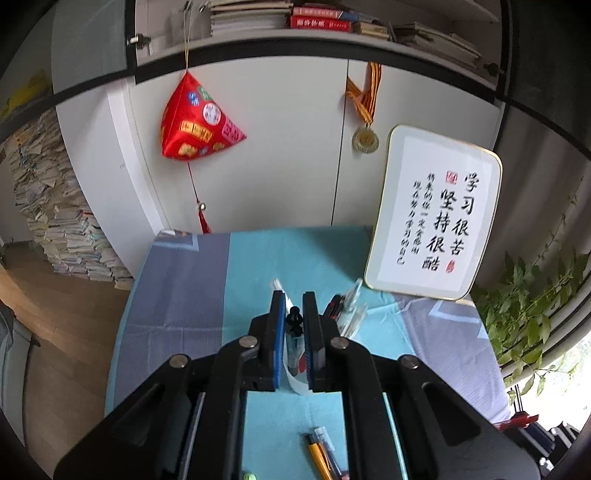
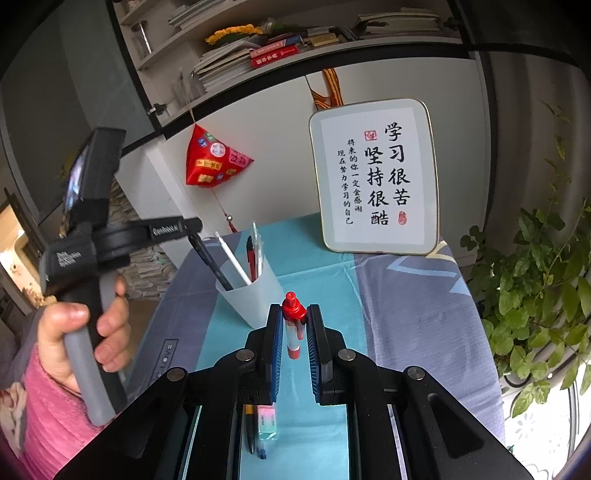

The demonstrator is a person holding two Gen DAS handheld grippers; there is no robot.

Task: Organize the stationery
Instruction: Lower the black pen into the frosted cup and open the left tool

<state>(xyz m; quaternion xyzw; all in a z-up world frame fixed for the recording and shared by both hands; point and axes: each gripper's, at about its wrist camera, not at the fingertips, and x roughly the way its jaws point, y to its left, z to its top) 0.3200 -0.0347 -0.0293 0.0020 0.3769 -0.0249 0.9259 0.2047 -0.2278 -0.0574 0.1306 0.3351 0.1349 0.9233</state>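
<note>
White translucent pen cup (image 2: 255, 295) standing on the table, just ahead and left of the right gripper; also visible between the left gripper's fingers in the left wrist view. Contents: black pen (image 2: 210, 260), white pen (image 2: 232, 258), red-and-black pen (image 2: 251, 258) and a clear pen (image 2: 258, 251), all leaning, tips down. Black pen clamped at its upper end by the left gripper (image 2: 195, 225), lower end inside the cup; in the left wrist view the same gripper (image 1: 294, 314) shows jaws closed on the black pen top (image 1: 294, 317). Left hand (image 2: 85, 332) wrapped around the grey handle, pink sleeve (image 2: 44, 417) below. Right gripper (image 2: 294, 321) clamped on a red-capped pen (image 2: 293, 325), held upright above the cloth, clear of the cup. Still loose on the table near the right gripper's base: a dark pen (image 2: 251, 428) and a pastel eraser (image 2: 267, 421); in the left wrist view, an orange pen (image 1: 319, 459) and a clear pen (image 1: 327, 446) lying side by side. Clear plastic packet with pens (image 1: 347, 310) lying beside the cup. Table covered by a blue and grey patterned cloth (image 2: 406, 314). Framed calligraphy board (image 2: 376, 177) leaning against the white cabinet (image 1: 277, 147) at the back edge. Red fabric ornament (image 1: 195, 122) and a medal (image 1: 365, 140) hanging on the cabinet; shelf of books (image 1: 317, 18) above. Green plant (image 2: 535, 295) at the right, paper stacks (image 1: 55, 221) on the floor at the left.
</note>
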